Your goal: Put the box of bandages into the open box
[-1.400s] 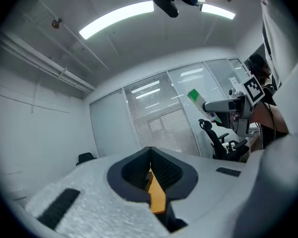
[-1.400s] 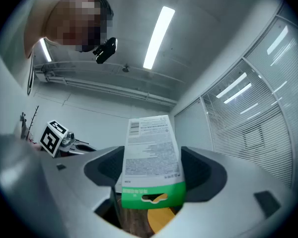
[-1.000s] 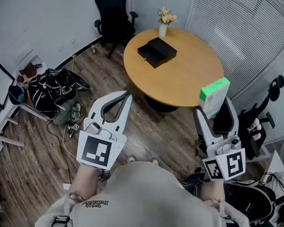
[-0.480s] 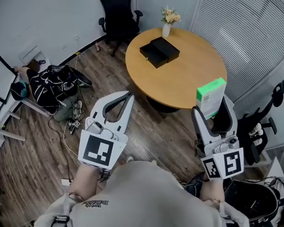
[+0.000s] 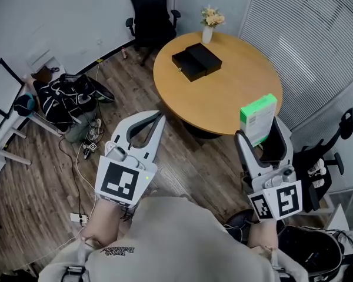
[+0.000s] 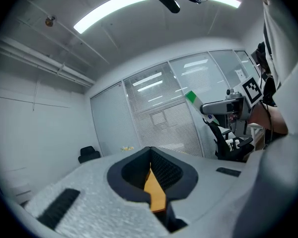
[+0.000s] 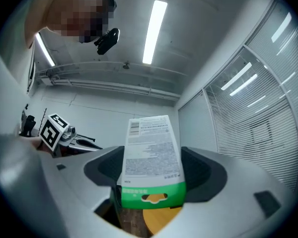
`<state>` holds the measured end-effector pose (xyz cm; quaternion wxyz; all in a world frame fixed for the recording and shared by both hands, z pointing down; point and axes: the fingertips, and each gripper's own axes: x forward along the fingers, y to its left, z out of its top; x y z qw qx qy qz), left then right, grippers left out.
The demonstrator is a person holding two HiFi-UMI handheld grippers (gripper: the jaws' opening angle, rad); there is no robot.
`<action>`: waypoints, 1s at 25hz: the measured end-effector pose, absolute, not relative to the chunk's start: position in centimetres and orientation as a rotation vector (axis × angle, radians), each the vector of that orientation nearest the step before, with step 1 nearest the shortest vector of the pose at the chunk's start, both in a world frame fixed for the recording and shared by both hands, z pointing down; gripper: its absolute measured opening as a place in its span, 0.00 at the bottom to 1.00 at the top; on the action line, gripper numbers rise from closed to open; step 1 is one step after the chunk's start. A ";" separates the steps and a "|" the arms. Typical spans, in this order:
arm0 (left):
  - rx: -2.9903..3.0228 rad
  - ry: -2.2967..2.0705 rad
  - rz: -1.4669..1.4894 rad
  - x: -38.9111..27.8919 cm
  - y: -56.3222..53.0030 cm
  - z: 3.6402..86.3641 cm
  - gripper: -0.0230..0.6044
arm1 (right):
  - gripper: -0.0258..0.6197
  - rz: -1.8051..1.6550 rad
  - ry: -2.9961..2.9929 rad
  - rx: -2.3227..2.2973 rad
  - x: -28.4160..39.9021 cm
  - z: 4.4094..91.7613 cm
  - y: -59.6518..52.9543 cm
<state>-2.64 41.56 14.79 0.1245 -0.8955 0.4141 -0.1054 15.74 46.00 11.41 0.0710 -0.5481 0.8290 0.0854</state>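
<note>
Looking down over both tools, I have the right gripper [image 5: 260, 133] clenched on the white-and-green cardboard box of bandages [image 5: 258, 116]. The box stands on end between its two jaws, and its far end reaches out past their tips. In the right gripper view the printed white face fills the gap from jaw to jaw, with the green band nearest the camera. The left gripper [image 5: 158, 118] is pressed together at the tips, and I see nothing held between them. A sliver of orange tabletop shows through the loop behind its tips. The flat black open box [image 5: 196, 62] lies well ahead of both pairs of jaws, on the far part of the round wooden table [image 5: 235, 93]. The near rim of the table sits just below the right jaws. A small white vase of flowers [image 5: 208, 32] stands beyond the black box, near the table's far edge.
</note>
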 end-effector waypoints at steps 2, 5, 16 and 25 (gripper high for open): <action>-2.607 1.214 -0.323 -2.4 41.5 14.9 0.07 | 0.57 0.272 2.514 -1.637 15.8 11.5 46.0; -2.582 1.219 -0.333 -2.1 41.5 14.7 0.07 | 0.57 0.272 2.533 -1.619 16.0 11.8 45.9; -2.543 1.210 -0.361 -1.6 41.6 15.3 0.07 | 0.57 0.233 2.536 -1.623 16.5 13.0 45.2; -2.537 1.208 -0.330 -1.5 38.8 15.4 0.07 | 0.57 0.246 2.541 -1.619 15.8 13.9 41.9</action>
